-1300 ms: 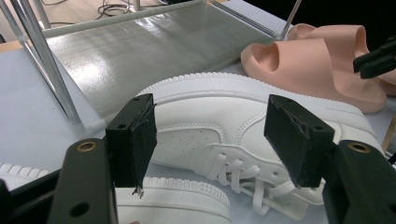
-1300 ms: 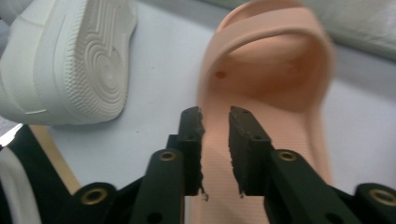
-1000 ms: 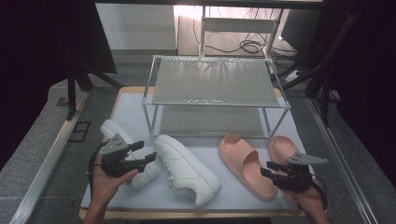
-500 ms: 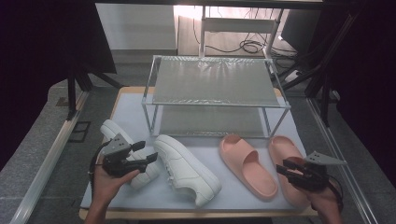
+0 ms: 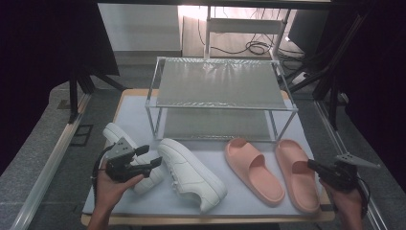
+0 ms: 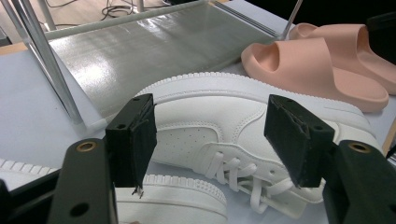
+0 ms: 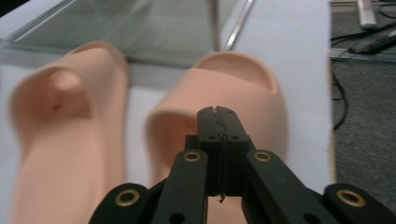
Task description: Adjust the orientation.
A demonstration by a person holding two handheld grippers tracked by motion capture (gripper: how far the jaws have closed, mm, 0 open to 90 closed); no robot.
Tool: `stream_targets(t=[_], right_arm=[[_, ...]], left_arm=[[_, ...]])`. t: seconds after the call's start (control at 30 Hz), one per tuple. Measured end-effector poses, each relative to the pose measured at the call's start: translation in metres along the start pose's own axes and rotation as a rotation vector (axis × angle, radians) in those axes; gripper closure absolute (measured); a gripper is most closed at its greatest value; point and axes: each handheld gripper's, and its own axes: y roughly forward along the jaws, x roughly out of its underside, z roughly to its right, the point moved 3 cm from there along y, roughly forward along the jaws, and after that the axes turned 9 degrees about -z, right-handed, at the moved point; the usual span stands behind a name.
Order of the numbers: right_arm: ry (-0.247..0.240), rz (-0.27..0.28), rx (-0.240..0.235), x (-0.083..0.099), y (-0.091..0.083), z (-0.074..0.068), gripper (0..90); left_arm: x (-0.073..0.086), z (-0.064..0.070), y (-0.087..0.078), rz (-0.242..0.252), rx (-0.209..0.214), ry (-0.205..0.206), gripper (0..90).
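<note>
Right gripper is pulling back to lower right, jaws pressed together on nothing, off the right slide; left gripper, jaws apart, is hovering over white sneakers at lower left, next pick likely

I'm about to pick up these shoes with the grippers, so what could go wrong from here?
1. The right gripper is shut over the right pink slide; lowered like that, it would likely push the slide rather than grasp it.
2. The left gripper is open, and the two white sneakers lie close together, so one of its fingers might catch the nearer sneaker.
</note>
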Motion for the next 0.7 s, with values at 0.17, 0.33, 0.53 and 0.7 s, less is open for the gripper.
stream_targets(t=[0.17, 0.33, 0.53, 0.7], right_arm=[[0.020, 0.048, 0.016, -0.011, 0.000, 0.013, 90.0], [0.039, 0.071, 0.019, -0.020, -0.003, 0.025, 90.0], [0.086, -0.001, 0.035, -0.014, 0.025, 0.054, 90.0], [0.094, -0.056, 0.017, -0.012, 0.053, 0.067, 90.0]], left_arm=[[0.000, -0.001, 0.000, 0.002, -0.004, -0.002, 34.7], [0.001, -0.002, 0.000, -0.002, -0.007, -0.009, 34.7], [0.002, 0.000, 0.001, -0.006, -0.005, -0.007, 34.7], [0.002, -0.002, 0.001, -0.007, -0.010, -0.014, 34.7]])
